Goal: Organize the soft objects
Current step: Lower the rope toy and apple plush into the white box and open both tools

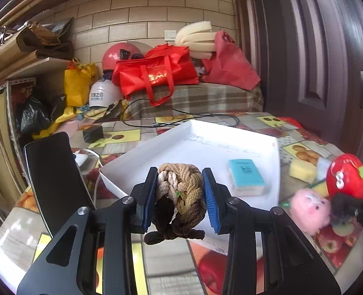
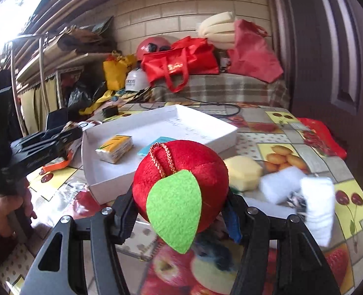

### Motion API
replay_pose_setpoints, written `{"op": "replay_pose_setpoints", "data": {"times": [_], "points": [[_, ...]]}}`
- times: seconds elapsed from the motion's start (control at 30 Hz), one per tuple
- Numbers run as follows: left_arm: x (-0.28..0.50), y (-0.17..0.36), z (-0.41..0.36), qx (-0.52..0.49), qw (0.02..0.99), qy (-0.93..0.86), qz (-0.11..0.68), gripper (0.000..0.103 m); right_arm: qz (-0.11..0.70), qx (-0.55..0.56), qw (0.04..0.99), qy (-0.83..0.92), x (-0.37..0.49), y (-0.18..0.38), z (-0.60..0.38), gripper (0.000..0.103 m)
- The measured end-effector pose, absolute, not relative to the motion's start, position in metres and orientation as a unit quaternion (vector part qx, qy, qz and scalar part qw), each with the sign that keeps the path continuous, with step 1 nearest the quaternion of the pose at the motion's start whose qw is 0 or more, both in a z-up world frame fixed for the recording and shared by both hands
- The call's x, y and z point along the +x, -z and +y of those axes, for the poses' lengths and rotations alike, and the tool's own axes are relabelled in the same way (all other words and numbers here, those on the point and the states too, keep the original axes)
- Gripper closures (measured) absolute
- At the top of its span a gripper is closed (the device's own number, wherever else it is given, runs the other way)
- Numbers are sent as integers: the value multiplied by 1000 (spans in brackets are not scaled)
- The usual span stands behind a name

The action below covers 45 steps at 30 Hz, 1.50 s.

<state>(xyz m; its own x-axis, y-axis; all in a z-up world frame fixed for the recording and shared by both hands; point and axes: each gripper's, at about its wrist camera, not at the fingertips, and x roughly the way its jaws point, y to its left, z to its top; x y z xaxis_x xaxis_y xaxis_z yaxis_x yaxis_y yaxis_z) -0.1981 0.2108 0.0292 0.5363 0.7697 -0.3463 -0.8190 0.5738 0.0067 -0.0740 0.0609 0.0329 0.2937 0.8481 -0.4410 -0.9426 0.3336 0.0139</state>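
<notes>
Both grippers are loaded, mid-carry toward the white box (image 1: 230, 145).

Left gripper (image 1: 179, 196) — jaws clamped on a bundle of braided hair ties (image 1: 181, 191), tan and cream on top, dark brown loops hanging below the blue pads (image 1: 209, 196). The bundle sits in front of the box's near wall, above the surface (image 1: 166, 277), not yet over the box floor.

Right gripper (image 2: 181, 211) — jaws clamped on a red plush apple (image 2: 181, 172) with a green felt leaf and a gold cord loop. It is held just short of the box's near-right corner, off the surface.

Already in the box: a blue-topped tissue pack (image 1: 246, 175) and a yellow tissue pack (image 2: 115, 148). Loose on the surface outside it: a yellow sponge (image 2: 243, 172), a pink plush toy (image 1: 309, 209), and white soft pieces (image 2: 316, 204) too blurred to name.

Step in hand, as judged: transport phase, two items going to the box at once.

Next move calls for: bringing each load over bare box floor clear of the tissue packs, lowering below the rim, then opening the jaws. The hair ties may snag on a pad as loops hang free — the left should release low. The apple is round and may roll, so it should be set down, not dropped.
</notes>
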Motion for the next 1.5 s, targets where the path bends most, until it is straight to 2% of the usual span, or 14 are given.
{"op": "replay_pose_setpoints", "data": {"times": [0.2,0.5,0.93,1.0,1.03,1.07,1.1,1.13,1.2,1.5], "points": [[-189,-29,241,-75,858,-482,162,68,177,-157,778,-582,-96,-32,97,43],[-168,-29,279,-83,841,-507,168,67,192,-136,780,-580,-95,-33,150,43],[-149,-27,316,-107,819,-533,185,66,245,-126,788,-551,-69,-29,193,40],[-151,-28,313,-102,816,-540,176,61,241,-128,790,-549,-72,-30,193,39],[-151,-28,311,-99,815,-545,173,52,238,-131,791,-548,-73,-30,193,37],[-152,-29,309,-96,813,-548,168,28,236,-133,792,-548,-74,-31,194,30],[-153,-30,308,-93,814,-549,165,14,233,-136,792,-548,-76,-31,195,23],[-154,-31,305,-88,815,-549,160,0,230,-139,794,-546,-78,-31,195,12],[-153,-32,301,-77,817,-551,154,0,223,-142,795,-546,-80,-33,195,0],[-157,-34,299,-77,815,-558,140,0,206,-136,801,-546,-82,-36,192,0]]}}
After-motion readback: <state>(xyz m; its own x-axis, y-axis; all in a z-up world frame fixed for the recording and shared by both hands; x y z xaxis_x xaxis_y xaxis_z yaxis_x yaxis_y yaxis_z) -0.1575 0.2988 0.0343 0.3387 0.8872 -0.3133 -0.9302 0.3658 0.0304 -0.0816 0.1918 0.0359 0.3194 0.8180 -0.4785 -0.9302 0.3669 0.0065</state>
